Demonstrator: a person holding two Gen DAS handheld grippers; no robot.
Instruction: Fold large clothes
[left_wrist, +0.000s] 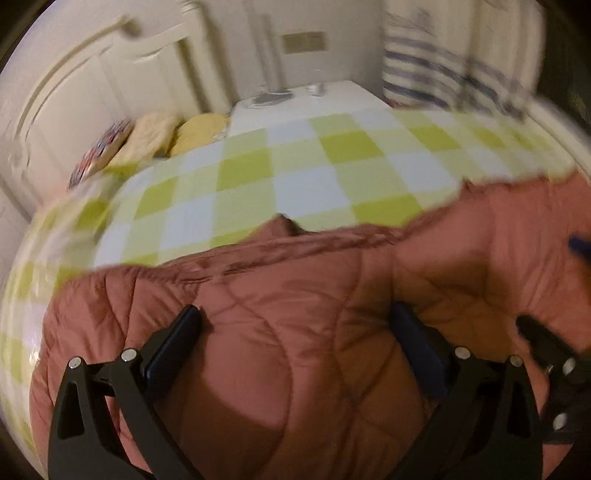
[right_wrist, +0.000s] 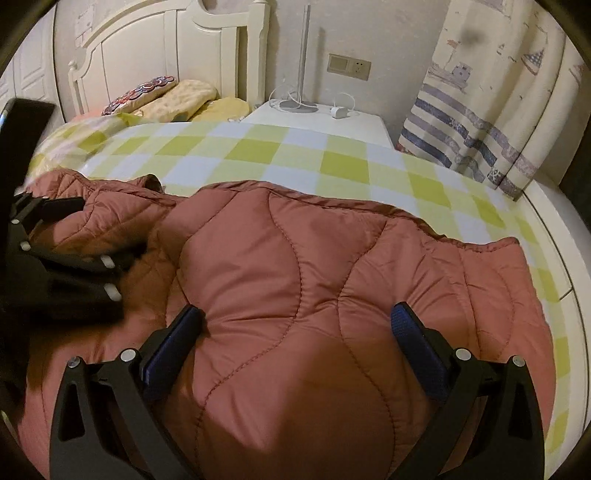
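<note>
A rust-pink quilted puffer jacket (right_wrist: 295, 280) lies spread on a bed with a green and white checked sheet (right_wrist: 258, 151). My right gripper (right_wrist: 295, 317) hovers just over the jacket's middle, fingers wide open and nothing between them. My left gripper (left_wrist: 295, 317) is open too, low over the jacket (left_wrist: 277, 332) nearer its left side; that view is motion-blurred. The left gripper's black body (right_wrist: 55, 266) shows at the left edge of the right wrist view, and the right gripper's body (left_wrist: 554, 362) at the right edge of the left wrist view.
A white headboard (right_wrist: 147, 55) and several pillows (right_wrist: 177, 98) stand at the far left. A white bedside table (right_wrist: 317, 118) holds a lamp base and a charger. A striped curtain (right_wrist: 480, 122) hangs at the right, beside the bed's edge.
</note>
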